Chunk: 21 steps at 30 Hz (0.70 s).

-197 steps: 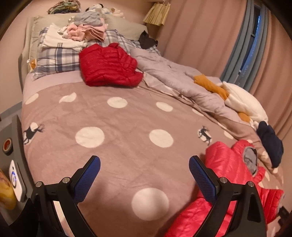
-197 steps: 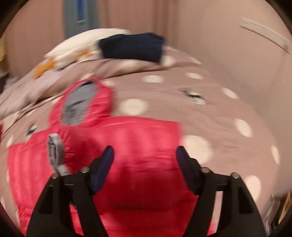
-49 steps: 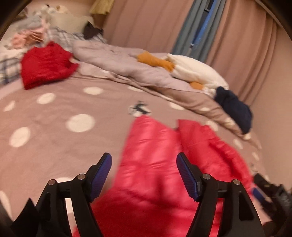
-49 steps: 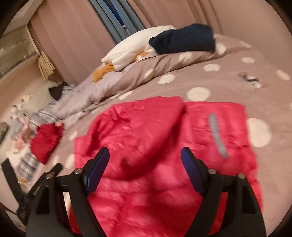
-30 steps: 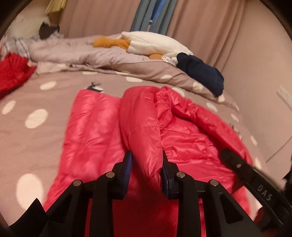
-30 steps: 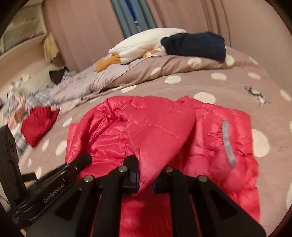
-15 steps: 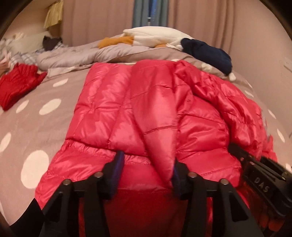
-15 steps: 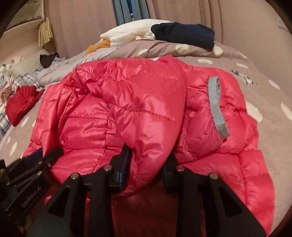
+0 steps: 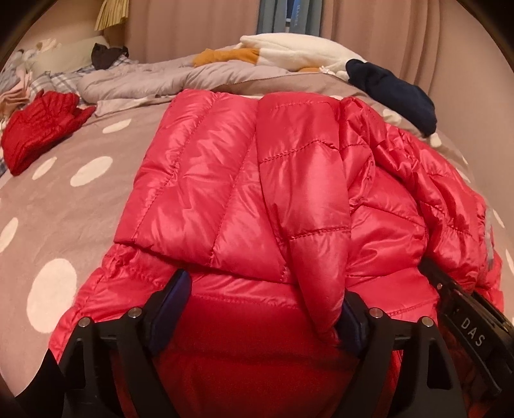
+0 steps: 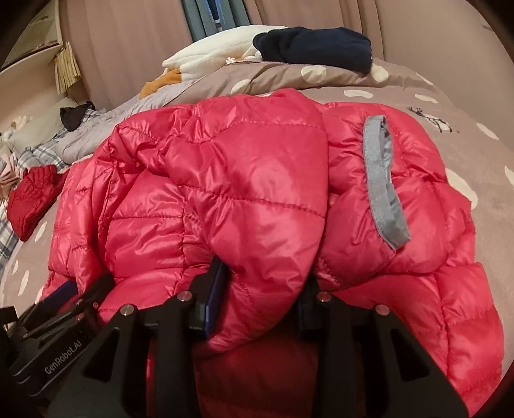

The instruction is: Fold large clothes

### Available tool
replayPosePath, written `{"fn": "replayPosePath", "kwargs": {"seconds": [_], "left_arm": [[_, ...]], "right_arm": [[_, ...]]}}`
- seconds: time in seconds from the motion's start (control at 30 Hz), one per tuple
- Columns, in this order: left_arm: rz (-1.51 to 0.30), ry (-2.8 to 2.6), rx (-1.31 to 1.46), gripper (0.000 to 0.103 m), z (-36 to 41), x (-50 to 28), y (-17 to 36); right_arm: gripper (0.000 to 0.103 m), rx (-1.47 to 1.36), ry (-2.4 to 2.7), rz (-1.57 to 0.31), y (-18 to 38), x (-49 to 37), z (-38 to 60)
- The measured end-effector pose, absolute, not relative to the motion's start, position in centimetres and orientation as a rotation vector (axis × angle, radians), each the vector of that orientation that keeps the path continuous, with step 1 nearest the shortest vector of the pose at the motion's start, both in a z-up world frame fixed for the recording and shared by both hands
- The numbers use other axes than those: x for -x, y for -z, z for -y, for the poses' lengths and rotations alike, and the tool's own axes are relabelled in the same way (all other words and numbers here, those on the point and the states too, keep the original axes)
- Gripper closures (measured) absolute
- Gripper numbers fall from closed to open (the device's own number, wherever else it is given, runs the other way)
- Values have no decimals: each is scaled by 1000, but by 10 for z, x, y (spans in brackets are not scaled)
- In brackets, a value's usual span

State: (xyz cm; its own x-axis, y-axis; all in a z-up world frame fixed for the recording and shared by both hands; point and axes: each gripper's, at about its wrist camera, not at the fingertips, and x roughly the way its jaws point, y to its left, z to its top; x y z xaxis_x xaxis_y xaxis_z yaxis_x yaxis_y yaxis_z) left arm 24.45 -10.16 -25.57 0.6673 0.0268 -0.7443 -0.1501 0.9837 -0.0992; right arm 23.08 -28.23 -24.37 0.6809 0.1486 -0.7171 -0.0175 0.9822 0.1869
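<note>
Glossy pink-red quilted puffer jacket (image 9: 263, 193) folded on polka-dot brown bed (image 9: 64, 180), left hand-held gripper (image 9: 263, 308) released wide, right hand-held gripper (image 10: 260, 289) grasping jacket fold

- A bedroom in a home is showing here: a bed (image 9: 74, 189) is filling most of both views, wearing a taupe cover with white polka dots.
- A rumpled grey duvet (image 9: 154, 80) is lying toward 12 o'clock, with plaid bedding (image 9: 48, 82) at 10 o'clock.
- Pinkish curtains (image 9: 199, 29) are hanging along the wall behind, parting at a window (image 9: 286, 16) at 12 o'clock.
- Clothes are lying about: a red jacket (image 9: 38, 128) at 9 o'clock, a navy garment (image 10: 314, 48) at 1 o'clock.
</note>
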Motion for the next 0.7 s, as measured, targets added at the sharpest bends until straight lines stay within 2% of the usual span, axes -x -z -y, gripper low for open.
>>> {"fn": "replayPosePath", "kwargs": {"seconds": [0.27,0.37,0.53,0.63,0.7], "left_arm": [[-850,-128,140,17,106,-254,257],[-843,-107,162,17,102,-250,255],[-812,-54,258,17,82,-234,241],[-795,-29,316,17,67,-219,228],[-789,-28,352,17,58,-205,221]], "right_arm": [[66,-191,-96,-831,245,-245,282],[63,-205,-112,-825,243,-242,284],[25,-289,-240,-789,232,-222,294],[16,-250,-222,-781,216,-199,297],[16,-240,-216,-744,204,-179,302]]}}
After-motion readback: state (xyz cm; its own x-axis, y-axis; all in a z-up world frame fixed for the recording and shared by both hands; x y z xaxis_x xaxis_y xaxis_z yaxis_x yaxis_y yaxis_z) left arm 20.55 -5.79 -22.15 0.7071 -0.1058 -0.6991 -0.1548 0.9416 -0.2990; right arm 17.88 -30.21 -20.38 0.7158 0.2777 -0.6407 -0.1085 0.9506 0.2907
